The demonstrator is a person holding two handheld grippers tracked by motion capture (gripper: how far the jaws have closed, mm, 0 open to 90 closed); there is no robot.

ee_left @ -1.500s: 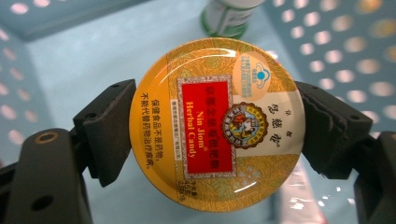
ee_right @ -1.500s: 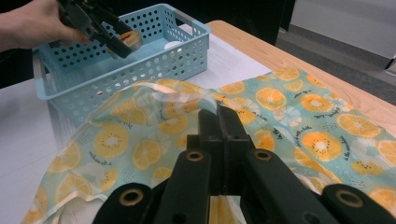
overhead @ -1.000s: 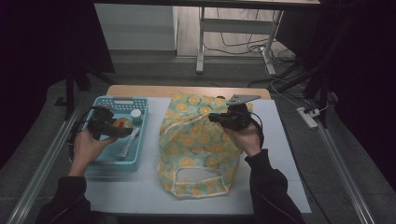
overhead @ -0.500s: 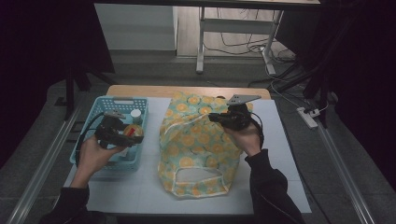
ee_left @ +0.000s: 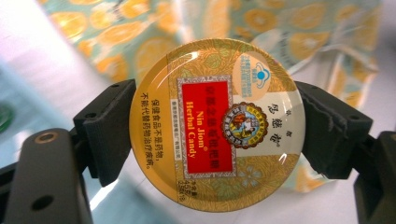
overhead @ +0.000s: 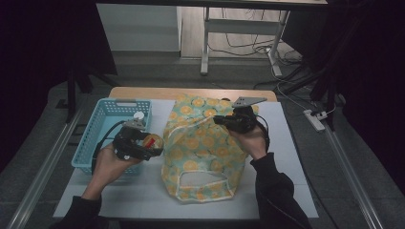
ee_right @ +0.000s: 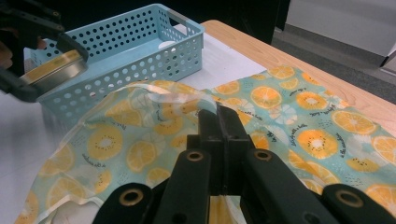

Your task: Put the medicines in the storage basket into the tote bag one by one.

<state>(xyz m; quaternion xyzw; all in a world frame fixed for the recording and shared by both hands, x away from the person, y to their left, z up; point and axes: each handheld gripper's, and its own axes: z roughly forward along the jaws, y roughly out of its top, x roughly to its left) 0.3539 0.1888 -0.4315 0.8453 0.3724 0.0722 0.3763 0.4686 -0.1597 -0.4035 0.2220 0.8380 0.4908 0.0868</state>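
Observation:
A round yellow and red herbal candy tin [ee_left: 217, 123] sits clamped across its rim between the black pads [ee_left: 109, 130] of my left gripper [overhead: 154, 144]. In the high view the tin [overhead: 153, 141] hangs just past the right wall of the blue basket [overhead: 102, 124], close to the left side of the orange-print bag [overhead: 200, 152]. My right gripper [ee_right: 223, 116] is shut on a raised fold of the bag [ee_right: 299, 116] near its top. In the right gripper view the tin [ee_right: 51, 70] is edge-on at the far left.
A small white round item [overhead: 139, 115] lies in the blue perforated basket [ee_right: 140, 42]. The bag lies flat on a white mat [overhead: 138, 200], its handle loop toward the person. The wooden table edge [overhead: 143, 93] runs behind them, with a metal rail on either side.
My left hand has carried the tin rightward, from over the basket to the basket's right edge beside the bag. The right gripper has kept its place on the bag.

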